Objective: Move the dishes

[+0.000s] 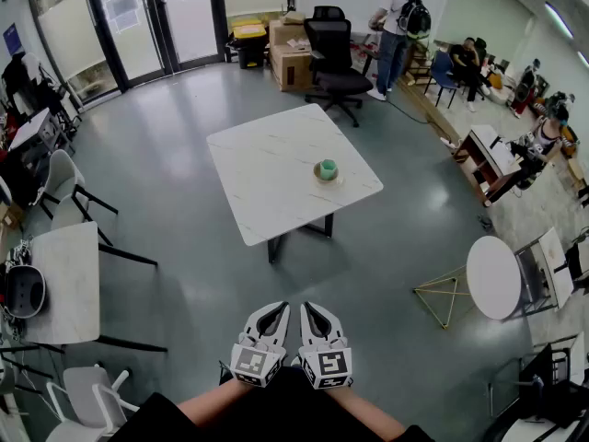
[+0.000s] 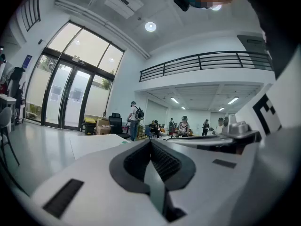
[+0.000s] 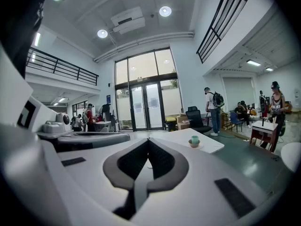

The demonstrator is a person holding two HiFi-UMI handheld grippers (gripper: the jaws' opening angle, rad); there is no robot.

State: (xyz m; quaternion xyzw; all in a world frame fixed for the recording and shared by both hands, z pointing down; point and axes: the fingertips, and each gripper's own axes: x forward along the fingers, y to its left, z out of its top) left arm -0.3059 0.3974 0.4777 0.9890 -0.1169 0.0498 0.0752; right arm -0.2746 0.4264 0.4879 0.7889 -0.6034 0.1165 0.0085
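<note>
While the two white grippers sit side by side at six o'clock in the head view, close to the person's body, neither one carries anything; the left gripper (image 1: 274, 309) has its dark ribbed fingers (image 2: 162, 161) pressed together on nothing; the right gripper (image 1: 315, 309) matches it, tips closed and empty. Out ahead at twelve o'clock stands the square white marble-topped table (image 1: 267, 168); the dishes are on it, a small green cup (image 1: 327, 168) standing in a shallow beige bowl (image 1: 328, 179), toward the tabletop's three o'clock edge and well apart from both grippers. The right gripper view catches that cup at about two o'clock beyond its jaws; a black office chair (image 1: 333, 58) stands beyond the table.
</note>
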